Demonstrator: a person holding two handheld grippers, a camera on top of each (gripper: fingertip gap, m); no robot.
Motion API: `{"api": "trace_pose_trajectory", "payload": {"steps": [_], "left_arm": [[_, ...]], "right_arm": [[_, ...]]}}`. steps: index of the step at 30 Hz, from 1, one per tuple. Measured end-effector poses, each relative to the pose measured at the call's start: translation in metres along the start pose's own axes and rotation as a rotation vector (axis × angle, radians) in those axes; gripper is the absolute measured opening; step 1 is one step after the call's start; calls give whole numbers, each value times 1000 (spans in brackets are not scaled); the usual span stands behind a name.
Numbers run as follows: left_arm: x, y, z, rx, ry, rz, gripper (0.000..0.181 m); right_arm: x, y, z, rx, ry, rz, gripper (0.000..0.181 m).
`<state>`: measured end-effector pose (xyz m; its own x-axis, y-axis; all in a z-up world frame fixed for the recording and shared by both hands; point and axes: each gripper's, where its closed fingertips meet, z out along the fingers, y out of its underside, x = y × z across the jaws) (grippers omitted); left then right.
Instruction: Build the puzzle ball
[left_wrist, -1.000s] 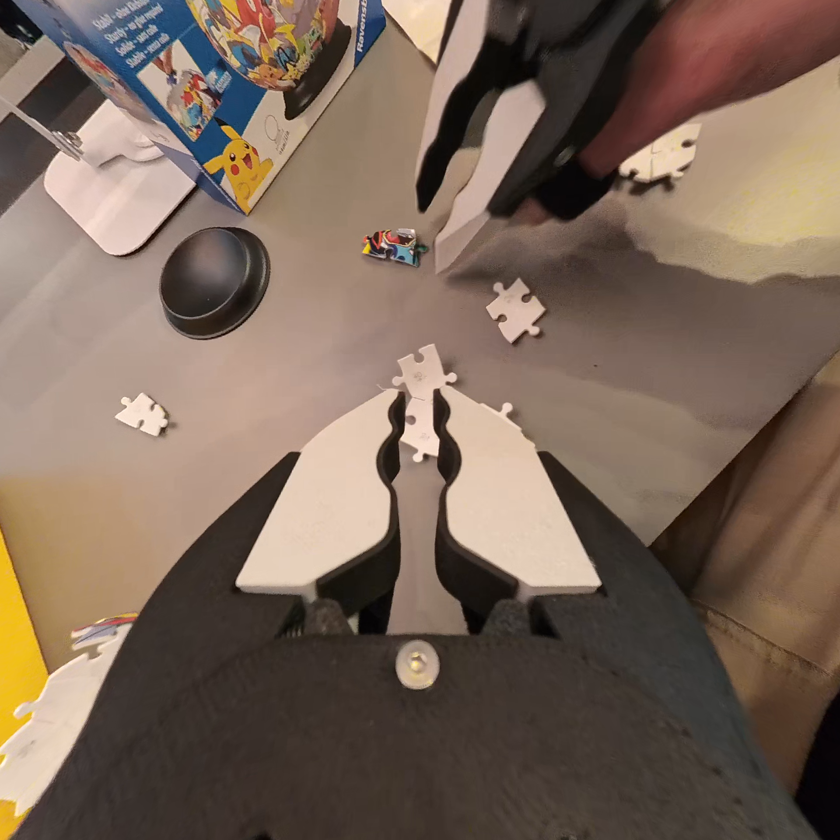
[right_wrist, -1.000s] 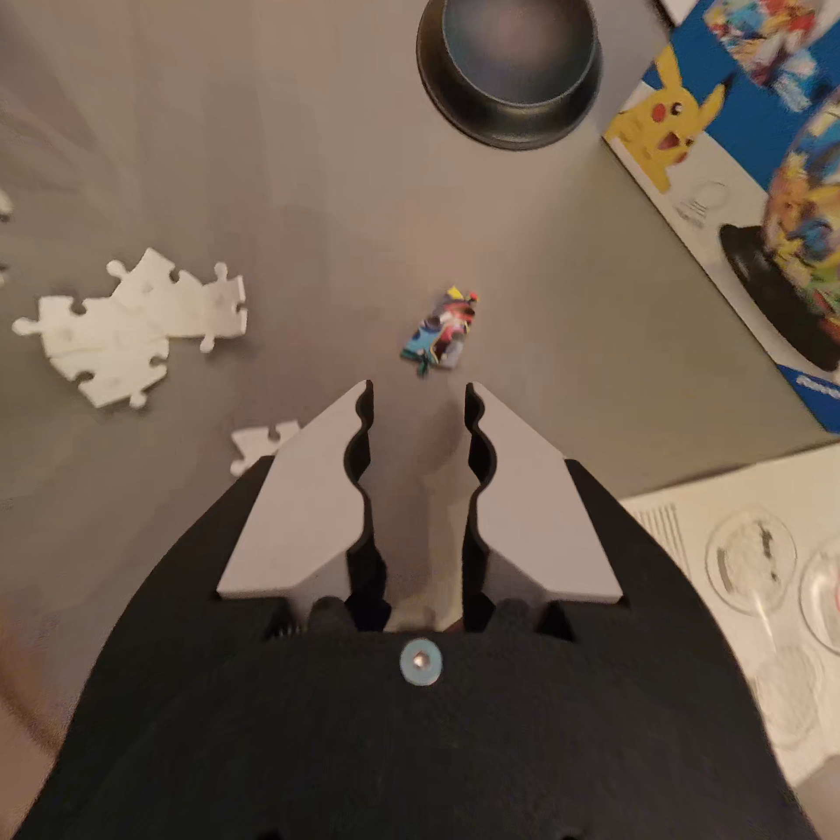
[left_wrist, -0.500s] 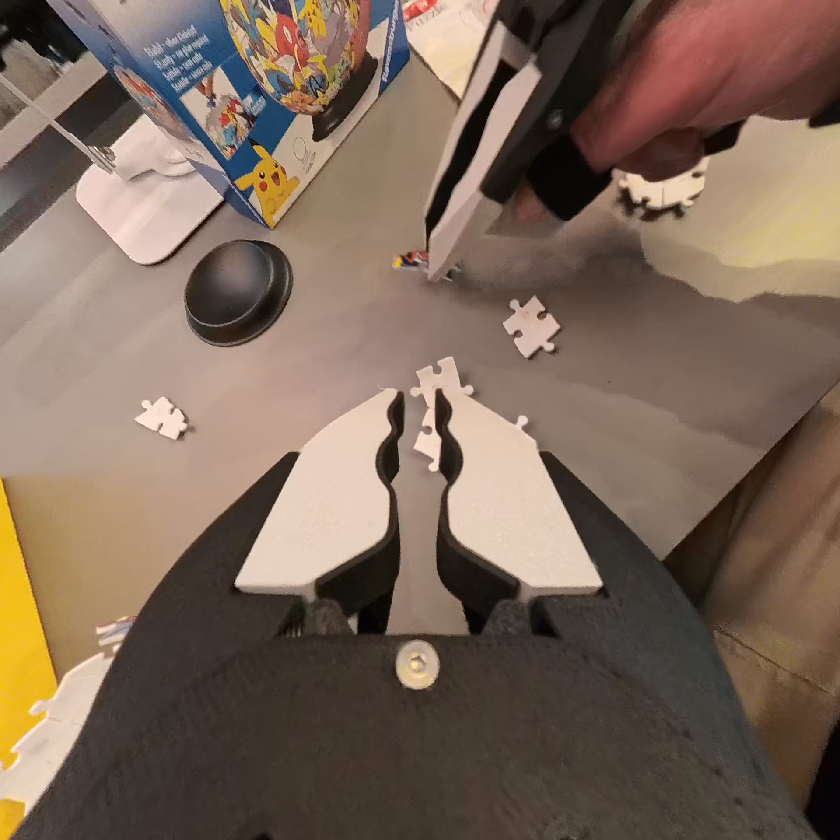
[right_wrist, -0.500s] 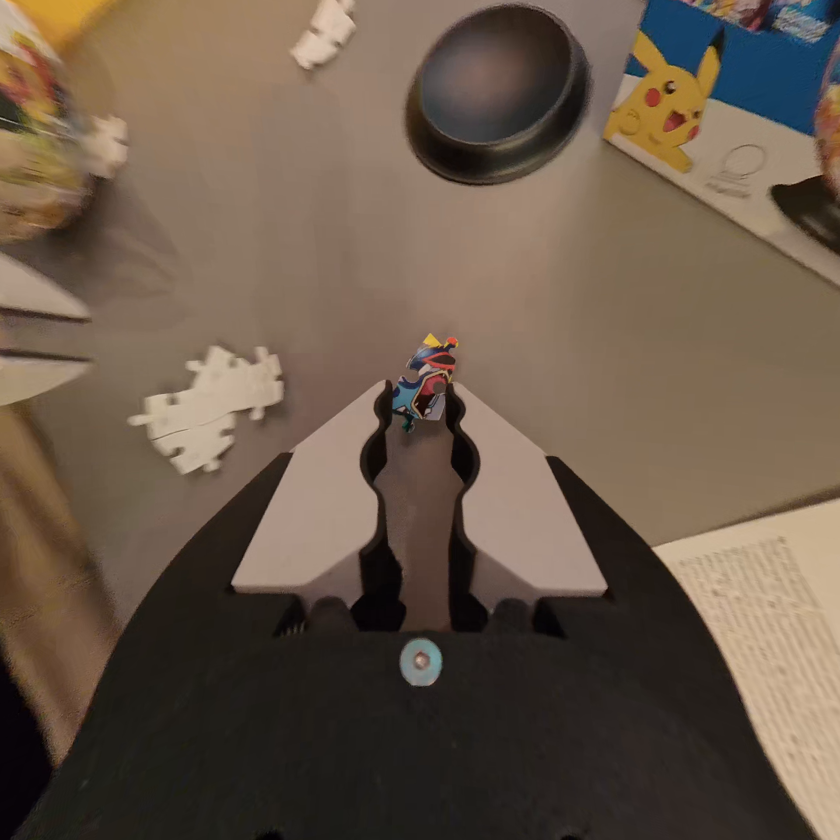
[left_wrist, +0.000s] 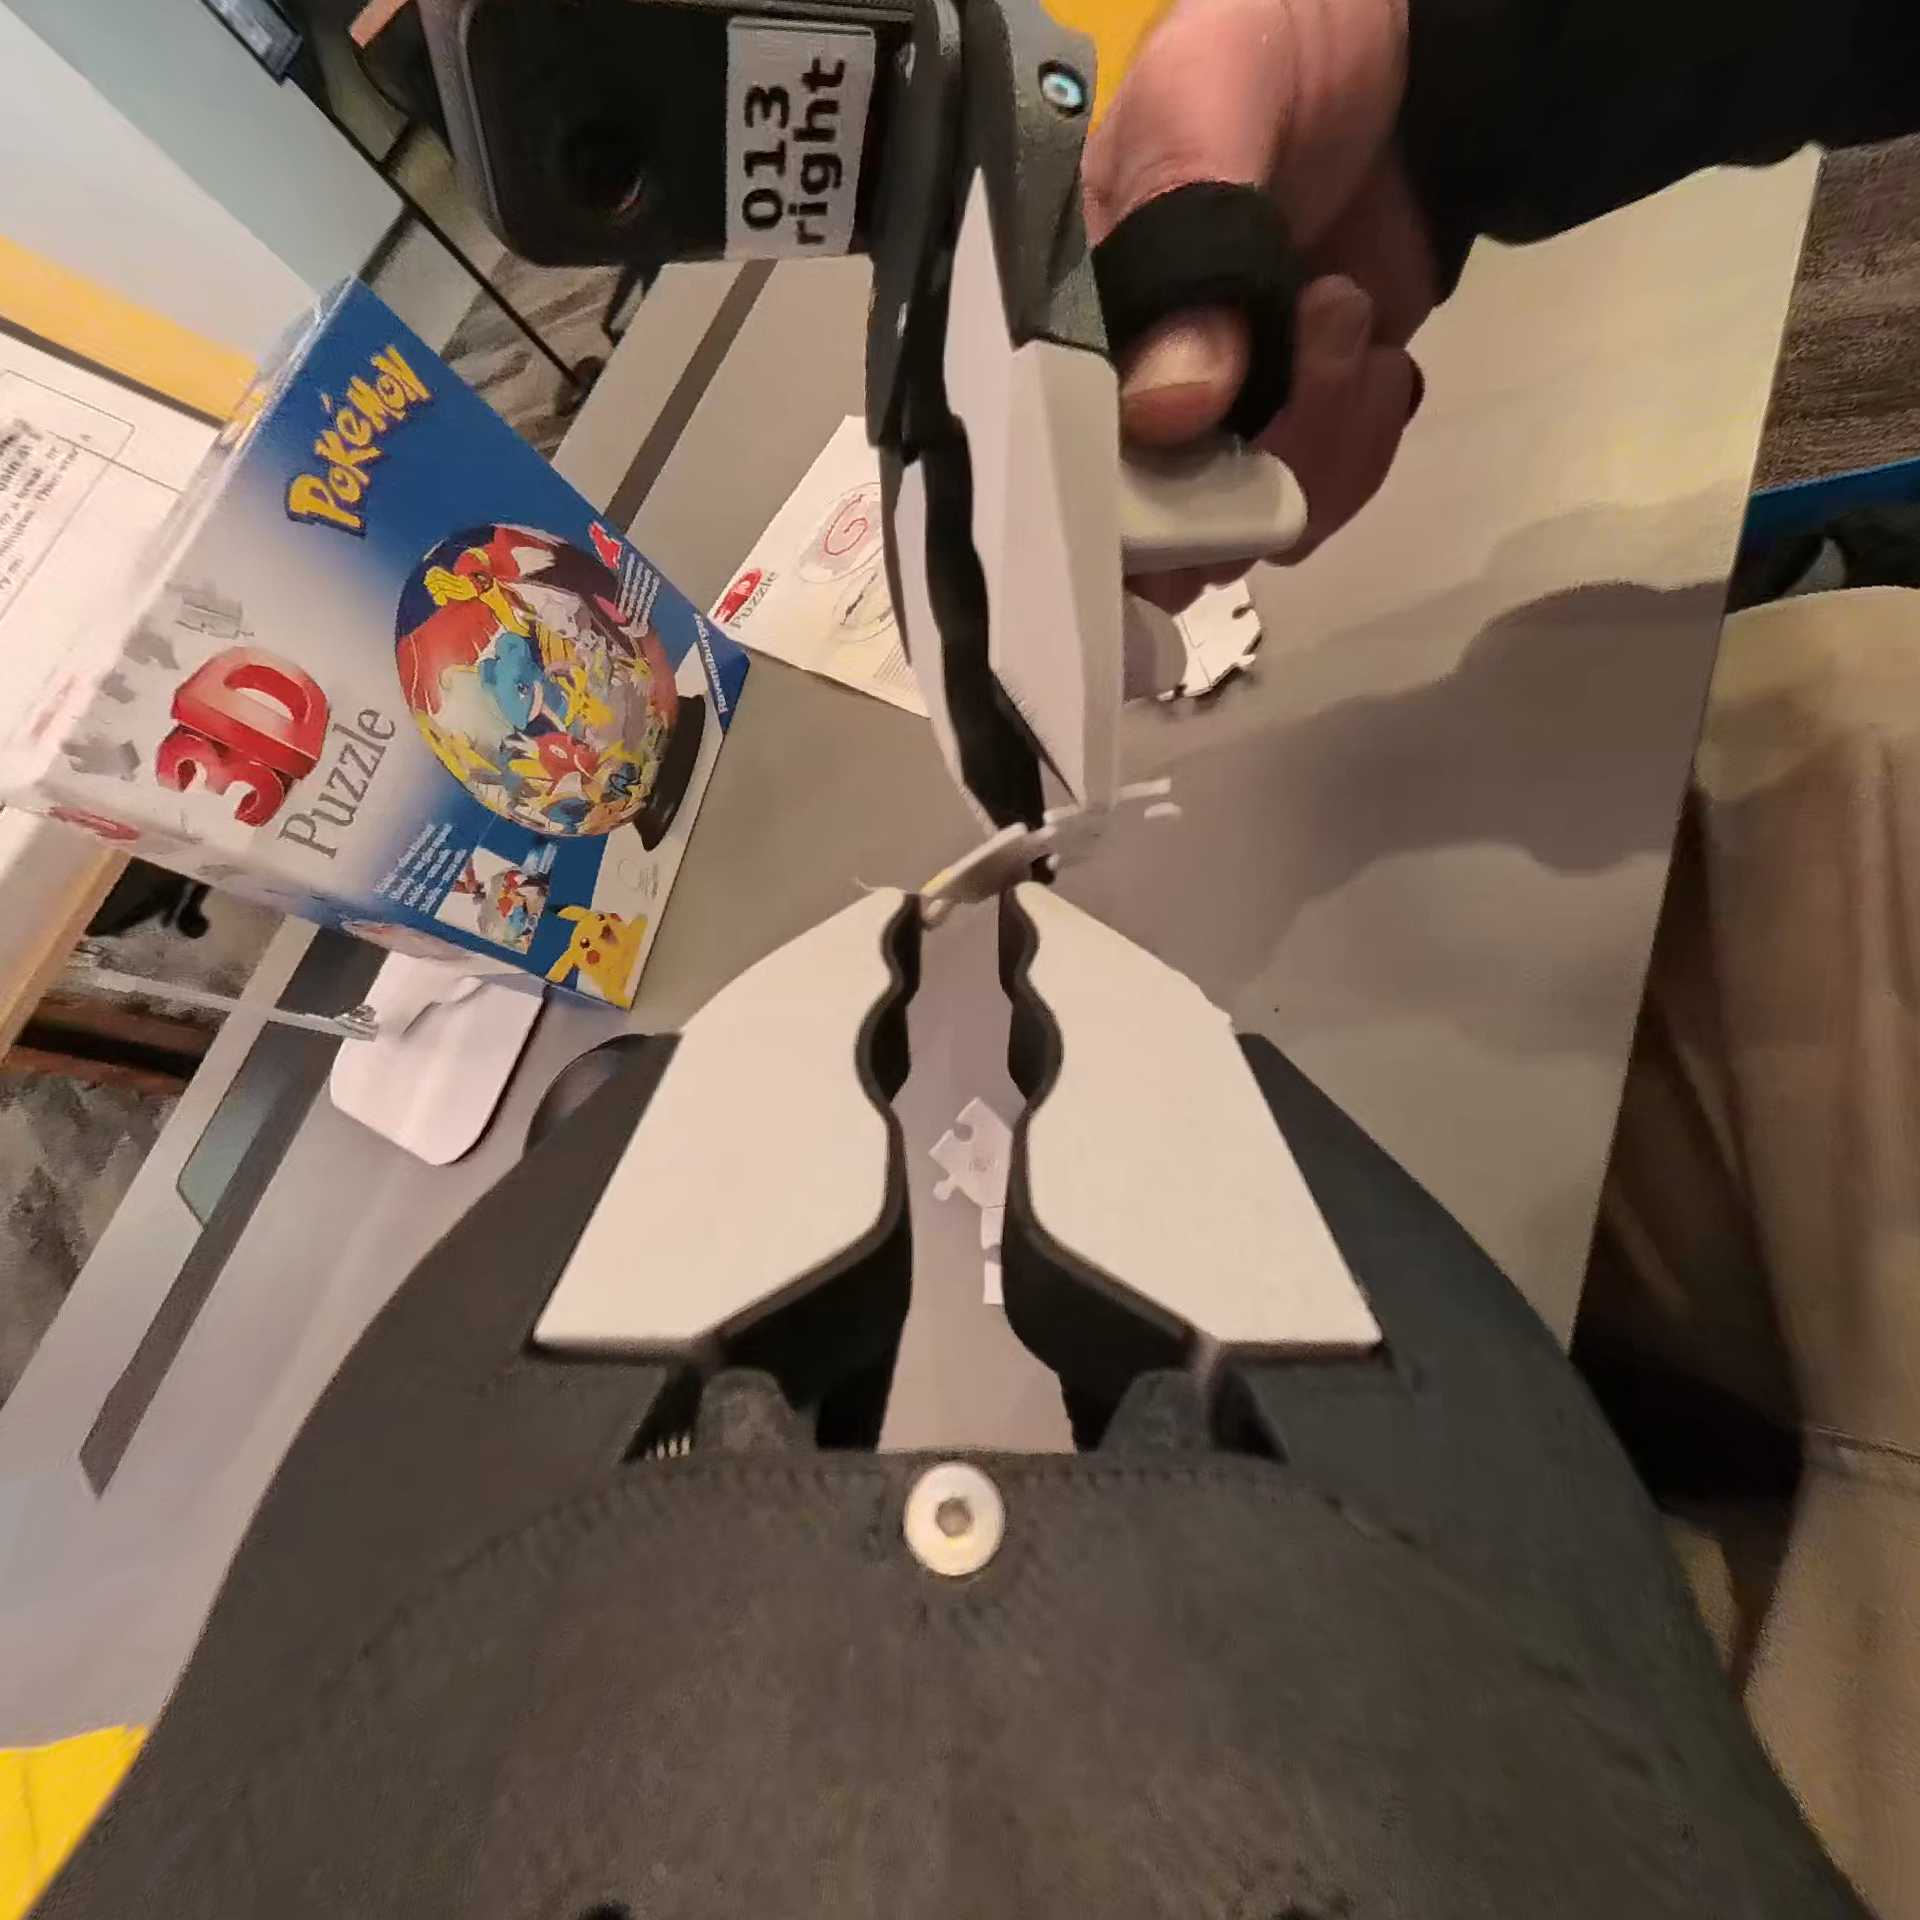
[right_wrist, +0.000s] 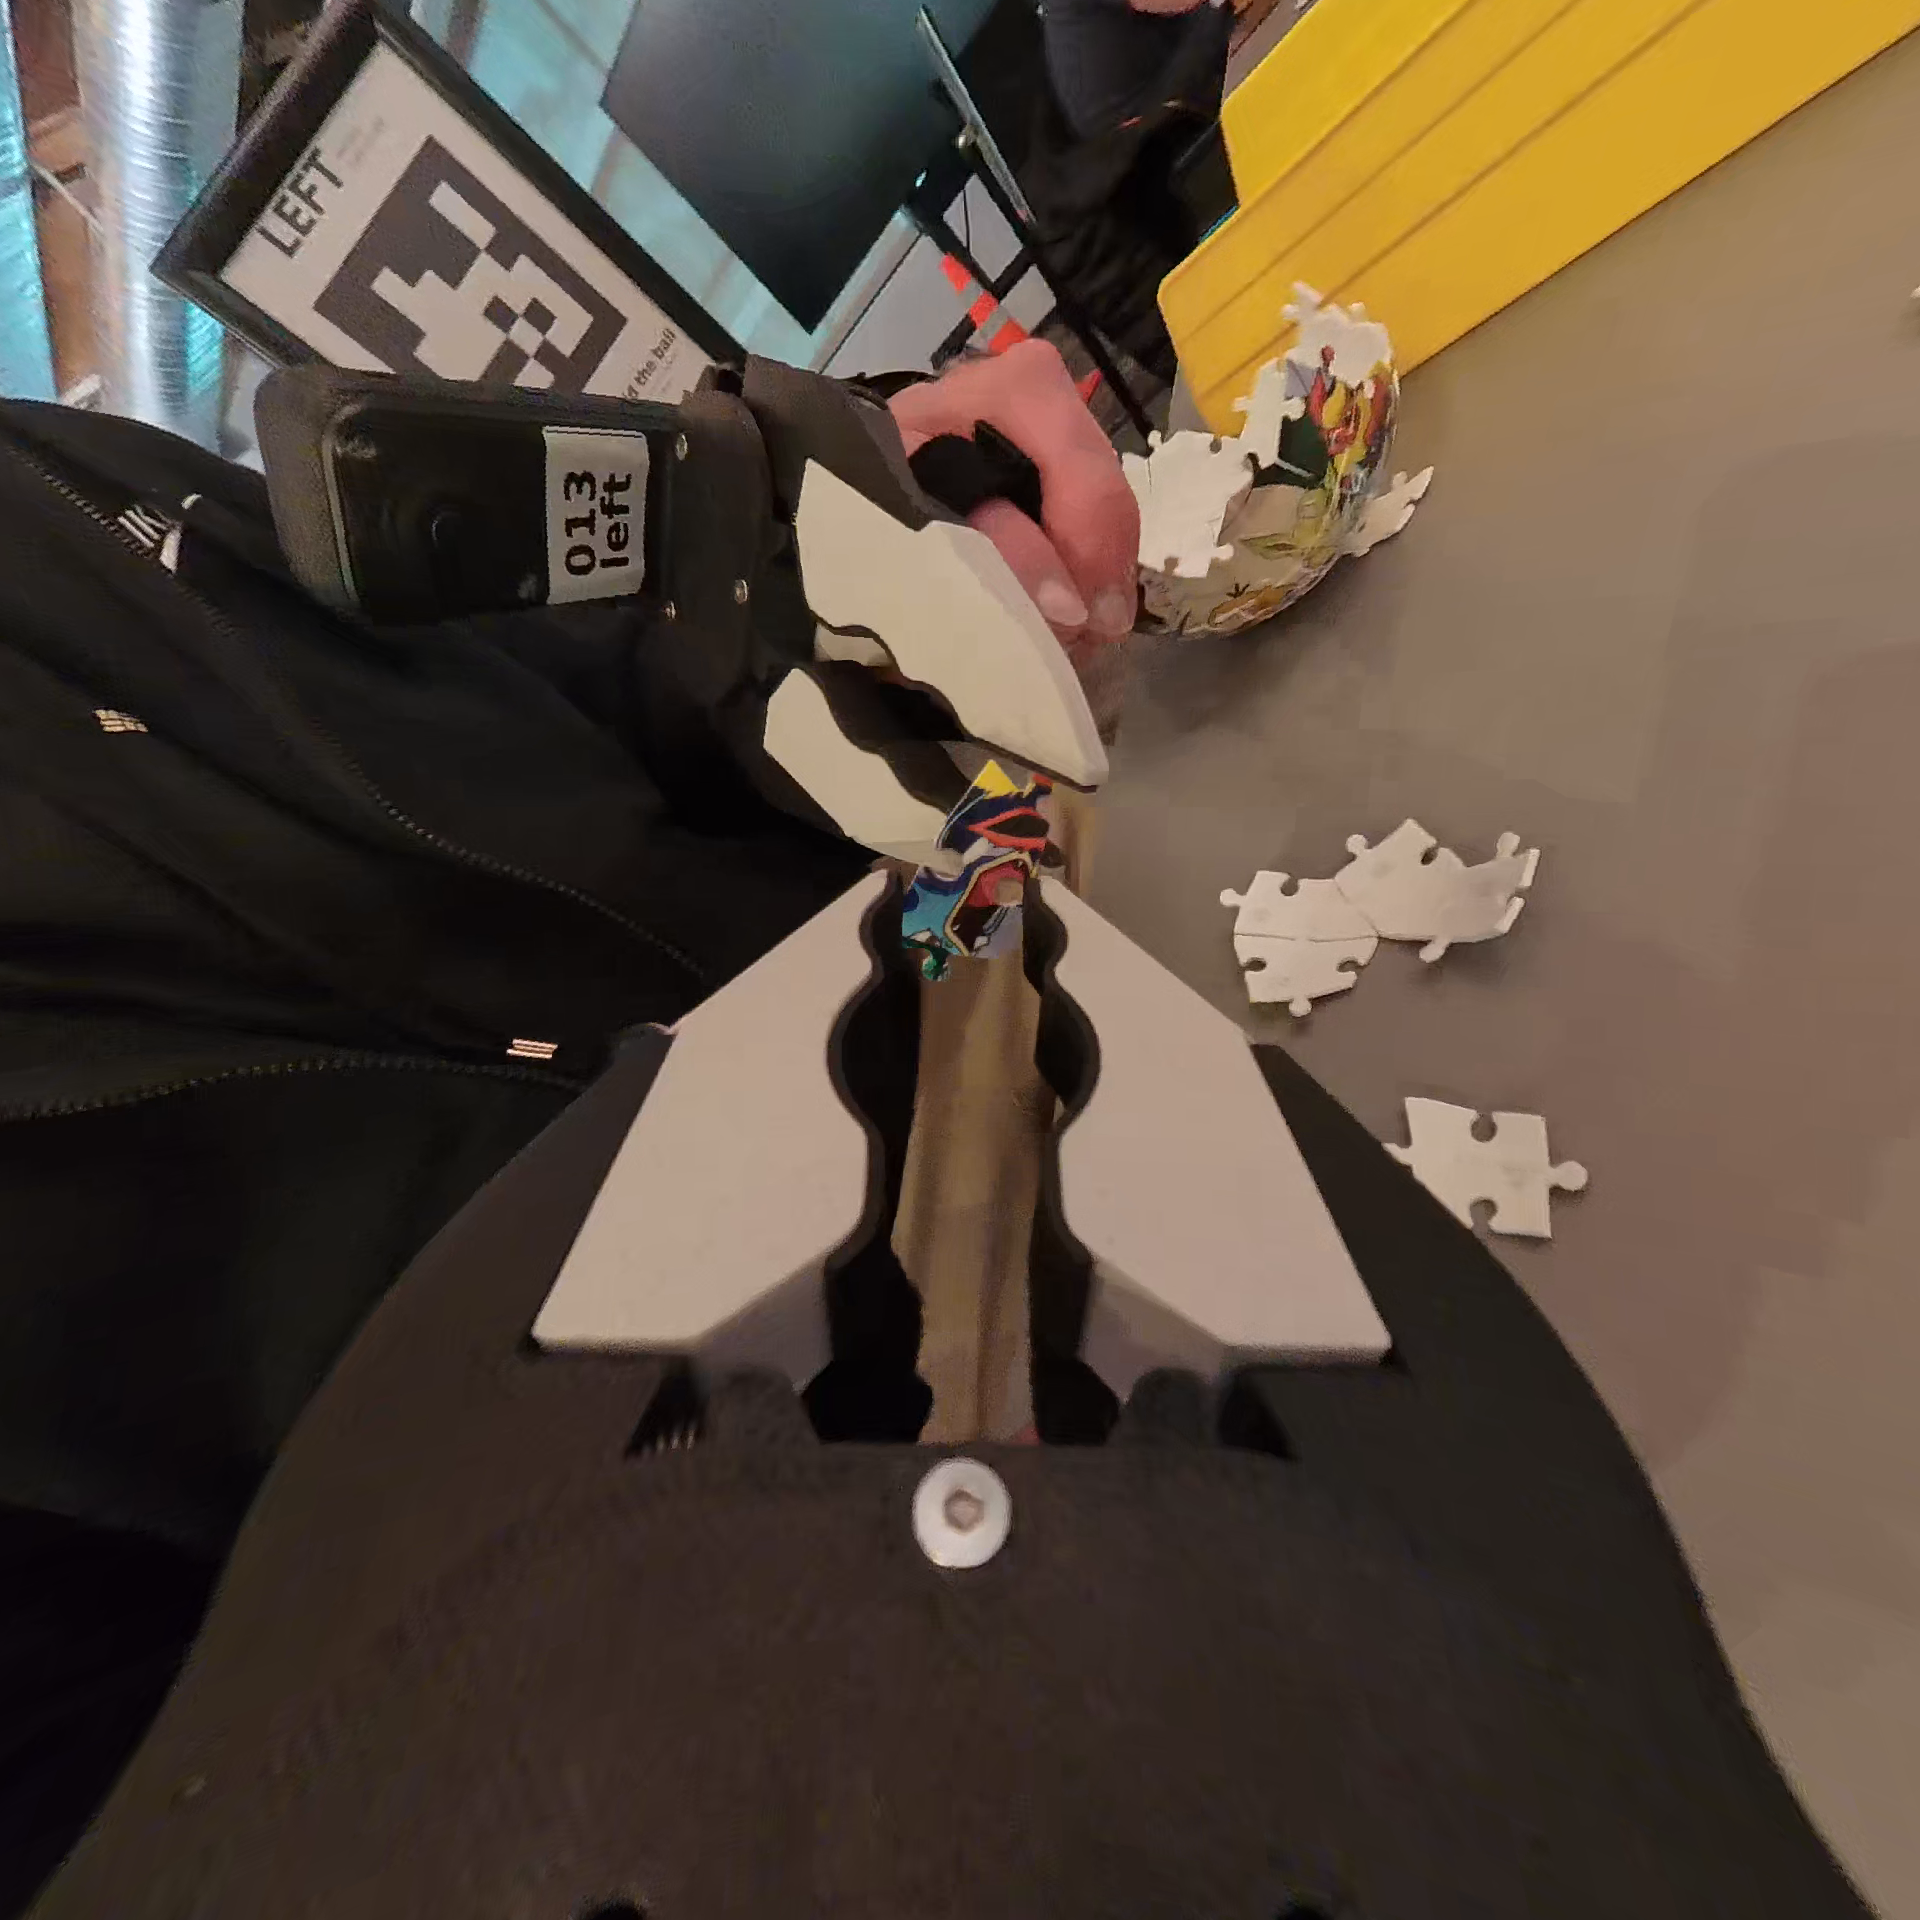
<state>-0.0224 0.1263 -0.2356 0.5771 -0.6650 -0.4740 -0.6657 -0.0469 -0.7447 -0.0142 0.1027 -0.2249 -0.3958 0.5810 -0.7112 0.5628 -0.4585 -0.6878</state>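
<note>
My right gripper (right_wrist: 966, 902) is shut on a colourful puzzle piece (right_wrist: 971, 878) and holds it in the air above the grey table (right_wrist: 1558, 727). My left gripper (left_wrist: 961, 904) faces it tip to tip, its jaws a narrow gap apart. In the right wrist view the left gripper (right_wrist: 1013, 812) has the piece's upper end between its fingertips; I cannot tell if they touch it. In the left wrist view the piece (left_wrist: 987, 862) shows its white back, pinched by the right gripper (left_wrist: 1023, 823). The partly built ball shell (right_wrist: 1278, 520) lies behind the left hand.
The puzzle box (left_wrist: 416, 644) and an instruction sheet (left_wrist: 821, 582) lie at the far side. Loose white pieces lie on the table (right_wrist: 1371, 914), (right_wrist: 1486, 1164), (left_wrist: 971, 1153). A yellow panel (right_wrist: 1455, 156) borders the table. The person's legs (left_wrist: 1818, 1039) are at the table's near edge. Only a small space, under 4 cm, lies between the two pairs of fingers. Left tips and right tips are each some 20 cm from the partly built ball shell (right_wrist: 1278, 520).
My right gripper closed on the colourful piece on the table, lifted it and brought it to the left gripper's tips. The left gripper rose from the table and tilted up towards it.
</note>
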Motion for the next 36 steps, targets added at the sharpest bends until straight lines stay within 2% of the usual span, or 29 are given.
{"api": "trace_pose_trajectory", "payload": {"steps": [6,9,12,17,22,24,28,32,36], "left_arm": [[2,7,-1,-22,58,-98,2],[6,9,2,-36,105,-186,2],[11,6,3,-13,211,-377,1],[5,3,-1,57,363,-743,2],[1,3,0,95,409,-903,2],[2,3,2,88,419,-926,2],[3,4,2,89,428,-958,2],[0,6,0,96,413,-951,3],[-7,24,-4,-3,280,-836,10]], "right_arm": [[4,-6,-8,73,-34,58,22],[5,-11,-11,101,-29,69,15],[16,-13,-13,124,22,85,13],[17,-37,-32,236,105,11,21],[13,-33,-30,167,170,-67,24],[15,-30,-25,141,186,-79,21],[21,-27,-20,99,245,-113,4],[27,-26,-20,79,288,-118,1],[36,-23,-21,68,333,-83,1]]}}
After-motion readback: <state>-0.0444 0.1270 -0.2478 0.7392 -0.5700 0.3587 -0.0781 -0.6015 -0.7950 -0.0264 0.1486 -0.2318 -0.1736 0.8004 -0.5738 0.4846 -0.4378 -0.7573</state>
